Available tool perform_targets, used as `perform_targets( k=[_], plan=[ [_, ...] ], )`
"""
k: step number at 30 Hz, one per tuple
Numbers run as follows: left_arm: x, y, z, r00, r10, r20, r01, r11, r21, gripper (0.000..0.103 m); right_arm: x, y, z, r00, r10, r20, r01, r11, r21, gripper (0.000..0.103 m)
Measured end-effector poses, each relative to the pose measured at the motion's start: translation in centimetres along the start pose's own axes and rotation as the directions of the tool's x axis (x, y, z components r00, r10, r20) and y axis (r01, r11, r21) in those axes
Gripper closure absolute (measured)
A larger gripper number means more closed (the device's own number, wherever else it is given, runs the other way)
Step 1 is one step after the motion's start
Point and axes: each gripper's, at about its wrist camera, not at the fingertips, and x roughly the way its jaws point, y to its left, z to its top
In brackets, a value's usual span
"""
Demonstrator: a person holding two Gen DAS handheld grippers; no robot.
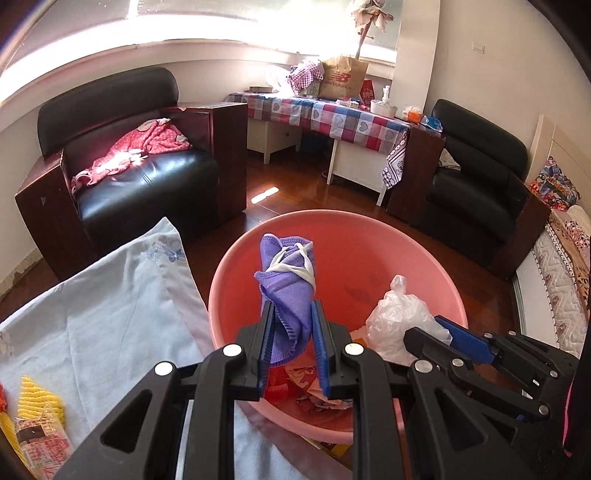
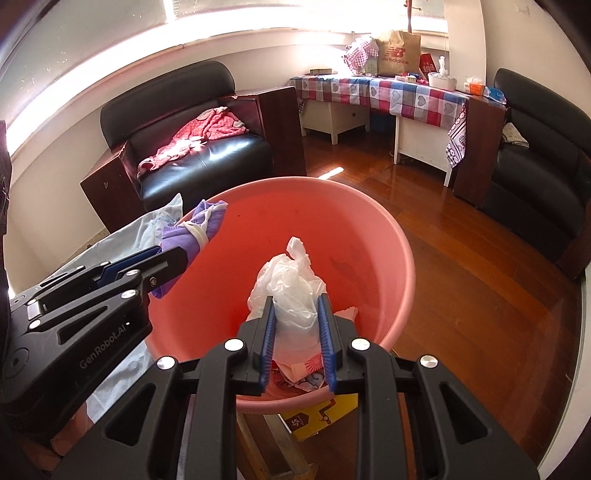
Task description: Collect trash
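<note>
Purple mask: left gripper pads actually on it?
Touching. Left wrist view shows the purple mask pinched between both blue pads of the left gripper, held above the pink basin.

Blown-out window [image 1: 221, 26] glare, sharp centre, perhaps softer fisheye-warped edges.

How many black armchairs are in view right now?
2. One black armchair stands left of the checkered table, with a red garment on its seat. The other armchair stands right of that table. More could sit outside the frames.
</note>
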Motion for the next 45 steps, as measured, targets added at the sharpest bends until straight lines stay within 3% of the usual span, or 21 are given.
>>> perform_targets(
  k=[10,12,29,34,45],
  plan=[
    [1.3,0.4,-0.4,0.999,-0.008,-0.042,0.008,1.000,-0.016,0.081,0.3,0.0,0.0,1.000,0.002,-0.005,-0.002,1.000,0.002,0.081],
    [1.2,0.4,-0.4,0.999,-0.009,-0.039,0.008,1.000,-0.018,0.070,0.5,0.0,0.0,1.000,0.001,-0.007,-0.001,1.000,0.003,0.081],
    [0.1,0.6,-0.8,1.000,0.007,-0.024,-0.008,1.000,-0.030,0.050,1.1,-0.2,0.0,1.000,0.008,-0.012,-0.008,1.000,0.025,0.079],
    [-0.5,0.9,-0.8,1.000,0.006,-0.017,-0.006,0.999,-0.041,0.048,1.3,-0.4,-0.2,1.000,0.007,-0.023,-0.006,0.999,0.032,0.070],
    [-2.2,2.0,-1.1,1.000,0.010,0.007,-0.010,0.998,-0.065,0.047,0.9,-0.1,-0.5,1.000,0.011,-0.018,-0.010,1.000,0.025,0.067]
  ],
)
